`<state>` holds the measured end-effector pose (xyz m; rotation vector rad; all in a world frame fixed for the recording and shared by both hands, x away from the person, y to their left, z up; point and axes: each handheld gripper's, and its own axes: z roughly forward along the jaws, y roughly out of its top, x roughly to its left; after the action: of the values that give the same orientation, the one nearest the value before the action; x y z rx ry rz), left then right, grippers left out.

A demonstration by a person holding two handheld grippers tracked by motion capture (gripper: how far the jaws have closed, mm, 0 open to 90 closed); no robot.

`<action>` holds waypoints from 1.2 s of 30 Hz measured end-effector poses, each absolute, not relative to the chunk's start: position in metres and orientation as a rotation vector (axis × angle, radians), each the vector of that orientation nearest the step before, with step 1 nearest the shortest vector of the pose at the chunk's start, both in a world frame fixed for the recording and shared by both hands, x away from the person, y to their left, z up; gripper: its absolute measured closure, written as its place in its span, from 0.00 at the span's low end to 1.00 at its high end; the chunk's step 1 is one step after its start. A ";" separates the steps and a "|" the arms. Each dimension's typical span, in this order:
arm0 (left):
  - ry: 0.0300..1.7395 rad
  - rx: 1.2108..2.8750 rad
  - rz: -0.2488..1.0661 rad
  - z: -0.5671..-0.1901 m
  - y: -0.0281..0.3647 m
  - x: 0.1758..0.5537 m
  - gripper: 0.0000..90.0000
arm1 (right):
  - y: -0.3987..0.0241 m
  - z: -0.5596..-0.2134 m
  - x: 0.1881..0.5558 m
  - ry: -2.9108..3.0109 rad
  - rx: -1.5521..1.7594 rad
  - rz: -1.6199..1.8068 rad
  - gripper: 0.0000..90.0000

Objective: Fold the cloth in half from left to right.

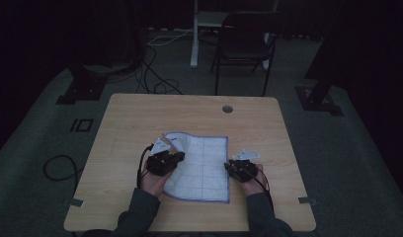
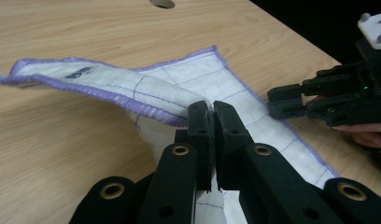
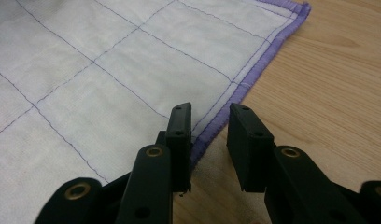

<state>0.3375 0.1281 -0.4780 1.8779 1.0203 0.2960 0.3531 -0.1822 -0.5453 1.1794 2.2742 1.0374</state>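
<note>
A white cloth [image 1: 202,165] with a purple edge lies flat on the middle of the wooden table [image 1: 130,113]. The left gripper [image 2: 212,114] has pinched the cloth's left side tight and lifts that edge up off the wood, so it curls over. The right gripper [image 3: 208,135] sits at the cloth's right edge with its jaws apart, one on each side of the purple hem, not squeezing yet. This looks like the start of a fold. Next, the right jaws probably need to close on the hem.

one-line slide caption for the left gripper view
Left gripper shut on white purple-edged cloth, lifting its edge off wooden table.
</note>
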 end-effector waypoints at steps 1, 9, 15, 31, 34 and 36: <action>1.011 1.878 0.290 -0.478 0.125 0.338 0.97 | -0.182 -0.545 0.353 2.274 1.179 1.037 0.79; 0.982 1.875 0.254 -0.479 0.112 0.339 0.97 | -0.182 -0.545 0.353 2.274 1.181 1.039 0.79; 0.959 1.890 0.247 -0.479 0.101 0.341 0.97 | -0.183 -0.546 0.353 2.274 1.181 1.041 0.79; 0.918 1.910 0.209 -0.482 0.076 0.345 0.97 | -0.183 -0.546 0.353 2.276 1.180 1.043 0.79; 0.914 1.911 0.207 -0.483 0.073 0.346 0.97 | -0.183 -0.546 0.354 2.276 1.181 1.044 0.79; 0.906 1.921 0.201 -0.485 0.070 0.347 0.97 | -0.183 -0.546 0.354 2.275 1.182 1.045 0.79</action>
<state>0.3472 0.0702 -0.4850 1.9210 0.9057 0.2006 0.3536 -0.1830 -0.5458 1.1821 2.2754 1.0454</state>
